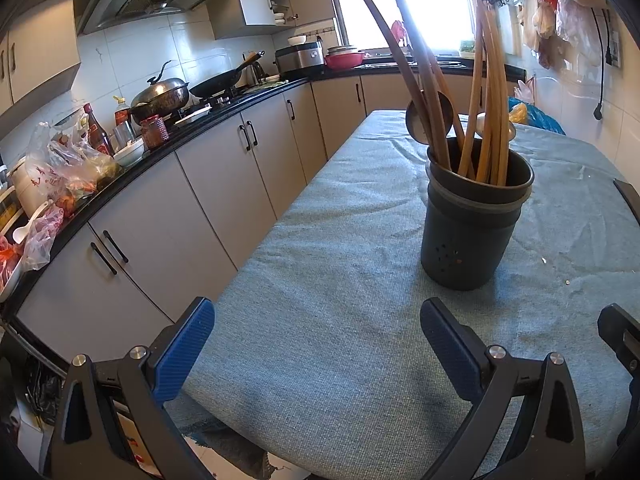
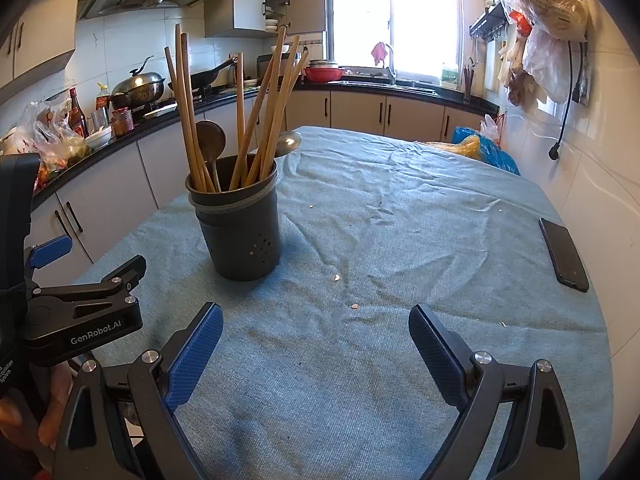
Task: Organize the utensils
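Well, our chopsticks point(image 2: 256, 120) and spoons point(image 2: 211, 138) all stand in the dark cup point(image 2: 240, 232) on the blue cloth point(image 2: 380, 220). We see none lying loose, so the job looks done. Our left gripper point(image 1: 316, 344) and right gripper point(image 2: 316, 348) are wide open, holding nothing.

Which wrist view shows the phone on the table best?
The right wrist view: the whole phone lies flat on the cloth near the table's right edge, right of the utensil holder. The left wrist view catches only a dark corner at the frame's right edge.
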A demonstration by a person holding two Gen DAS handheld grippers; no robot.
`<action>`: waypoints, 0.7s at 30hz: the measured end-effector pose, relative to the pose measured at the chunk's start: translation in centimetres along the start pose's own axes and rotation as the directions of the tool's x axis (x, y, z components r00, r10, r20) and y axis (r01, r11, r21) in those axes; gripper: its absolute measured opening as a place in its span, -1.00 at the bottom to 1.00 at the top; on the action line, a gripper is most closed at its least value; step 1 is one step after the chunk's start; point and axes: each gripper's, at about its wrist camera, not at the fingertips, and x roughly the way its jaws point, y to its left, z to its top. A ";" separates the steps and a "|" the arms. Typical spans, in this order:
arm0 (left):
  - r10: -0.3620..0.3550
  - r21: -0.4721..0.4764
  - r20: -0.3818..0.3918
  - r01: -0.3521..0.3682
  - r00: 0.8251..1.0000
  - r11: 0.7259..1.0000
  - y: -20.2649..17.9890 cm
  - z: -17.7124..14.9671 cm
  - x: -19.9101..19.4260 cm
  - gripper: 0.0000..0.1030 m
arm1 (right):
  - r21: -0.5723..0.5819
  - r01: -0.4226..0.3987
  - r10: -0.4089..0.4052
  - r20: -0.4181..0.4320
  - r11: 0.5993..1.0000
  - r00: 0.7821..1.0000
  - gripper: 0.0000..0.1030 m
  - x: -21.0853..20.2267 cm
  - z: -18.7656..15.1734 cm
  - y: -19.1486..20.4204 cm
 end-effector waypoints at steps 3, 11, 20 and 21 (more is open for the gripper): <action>-0.001 0.002 0.000 0.001 1.000 1.000 0.0 0.0 0.0 0.99 | -0.001 0.000 0.000 0.002 1.000 1.000 0.87 0.0 0.0 0.0; -0.001 0.004 0.000 0.001 1.000 1.000 0.0 0.0 0.0 0.99 | 0.000 0.000 0.000 0.004 1.000 1.000 0.87 0.0 0.0 0.0; 0.001 0.005 0.000 -0.001 1.000 1.000 -0.2 0.0 0.0 0.99 | 0.002 0.000 0.000 0.003 1.000 1.000 0.87 -0.1 -0.1 0.0; 0.002 0.005 0.001 -0.002 1.000 1.000 -0.2 0.0 0.0 0.99 | 0.002 0.001 -0.001 0.003 1.000 1.000 0.87 -0.1 -0.1 0.0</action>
